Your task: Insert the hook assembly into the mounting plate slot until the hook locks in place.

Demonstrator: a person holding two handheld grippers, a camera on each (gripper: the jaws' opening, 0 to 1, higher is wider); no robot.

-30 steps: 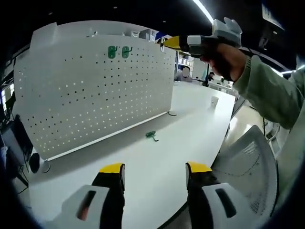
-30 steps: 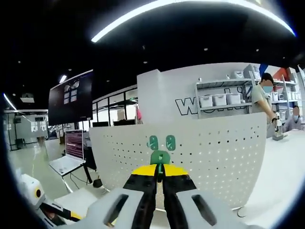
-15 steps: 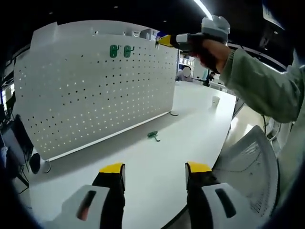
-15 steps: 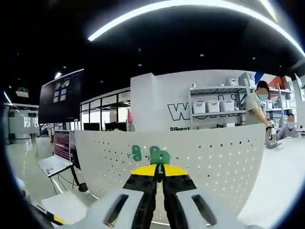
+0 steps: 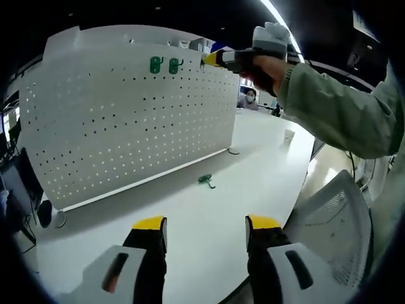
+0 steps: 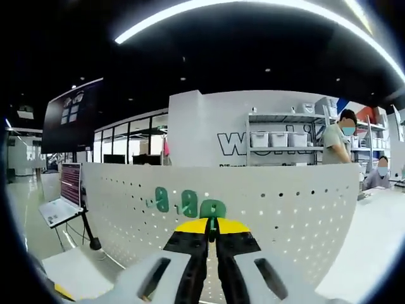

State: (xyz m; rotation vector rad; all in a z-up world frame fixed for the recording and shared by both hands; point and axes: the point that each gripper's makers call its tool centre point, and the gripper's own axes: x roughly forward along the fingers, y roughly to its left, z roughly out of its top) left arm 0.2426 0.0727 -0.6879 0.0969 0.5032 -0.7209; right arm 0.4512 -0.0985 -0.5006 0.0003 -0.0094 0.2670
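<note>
A white pegboard (image 5: 126, 120) stands upright on the table (image 5: 209, 221). Two green hooks (image 5: 164, 64) hang near its top edge. Another green hook (image 5: 204, 180) lies loose on the table in front of it. My left gripper (image 5: 205, 225) hangs open low over the table, nothing between its yellow-tipped jaws. My right gripper (image 5: 212, 59), held by a person's hand, is up at the board's top right. In the right gripper view it (image 6: 212, 225) is shut on a green hook (image 6: 212, 209), close against the pegboard (image 6: 285, 202), just right of the two hung hooks (image 6: 176, 201).
A white mesh chair (image 5: 335, 215) stands at the table's right edge. A small white cup (image 5: 288, 135) sits far back on the table. A laptop (image 6: 60, 202) rests on a stand to the board's left. People stand by shelves (image 6: 285, 136) in the background.
The right gripper has carried its green hook leftward and closer to the board's top, now beside the two hung hooks. The left gripper has stayed put.
</note>
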